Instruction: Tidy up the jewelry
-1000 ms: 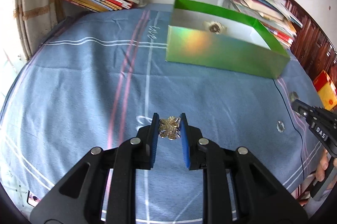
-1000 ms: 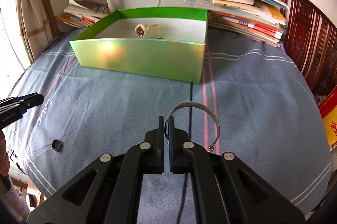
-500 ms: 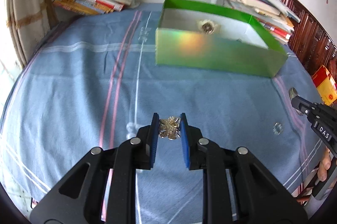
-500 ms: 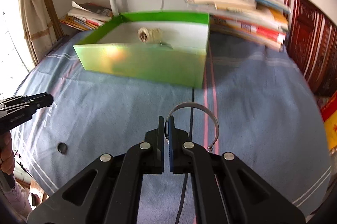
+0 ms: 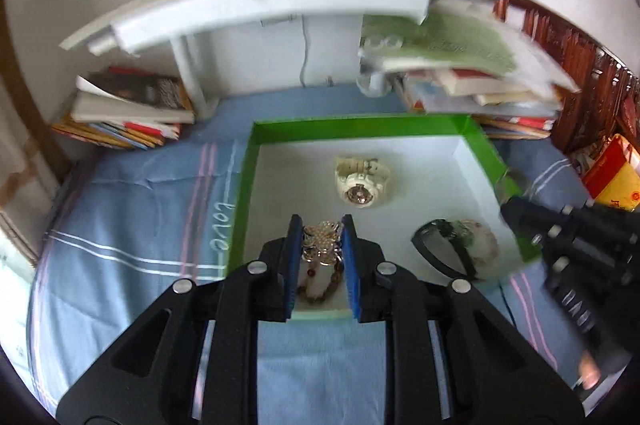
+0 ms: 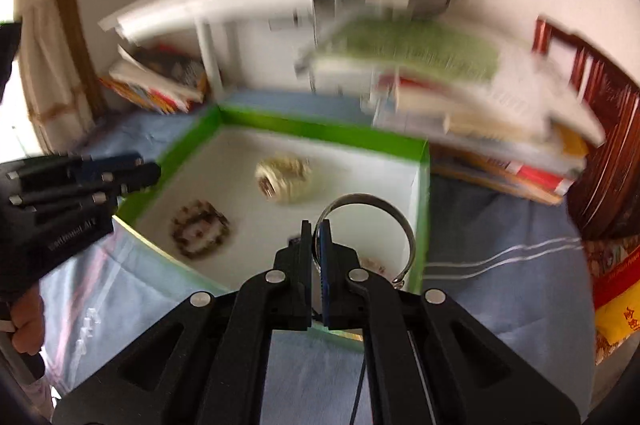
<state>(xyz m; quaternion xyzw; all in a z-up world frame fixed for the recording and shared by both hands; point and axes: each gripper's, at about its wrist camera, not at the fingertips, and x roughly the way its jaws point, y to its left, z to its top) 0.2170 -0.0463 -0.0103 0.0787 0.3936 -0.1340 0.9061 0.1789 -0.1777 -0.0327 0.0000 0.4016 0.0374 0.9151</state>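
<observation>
A green box (image 5: pixel 245 185) with a white floor stands on the blue cloth. My left gripper (image 5: pixel 320 231) is shut on a gold jewelry piece (image 5: pixel 322 241) and holds it over the box's near edge. Under it lies a beaded bracelet (image 5: pixel 320 285). A cream watch (image 5: pixel 360 181) and a black bracelet (image 5: pixel 444 253) lie inside. My right gripper (image 6: pixel 316 237) is shut on a silver bangle (image 6: pixel 368 203) above the box's (image 6: pixel 422 185) near right part. The watch (image 6: pixel 282 177) and the beaded bracelet (image 6: pixel 200 229) show there, blurred.
Stacks of books (image 5: pixel 128 117) stand behind the box at left and at right (image 5: pixel 480 93), under a grey shelf (image 5: pixel 260 1). A red and yellow packet (image 5: pixel 612 173) lies at the right edge. A dark wooden chair (image 6: pixel 600 129) stands at the right.
Both grippers have moved forward and up from over the cloth to above the green box, each still holding its piece. The view now looks down into the box.
</observation>
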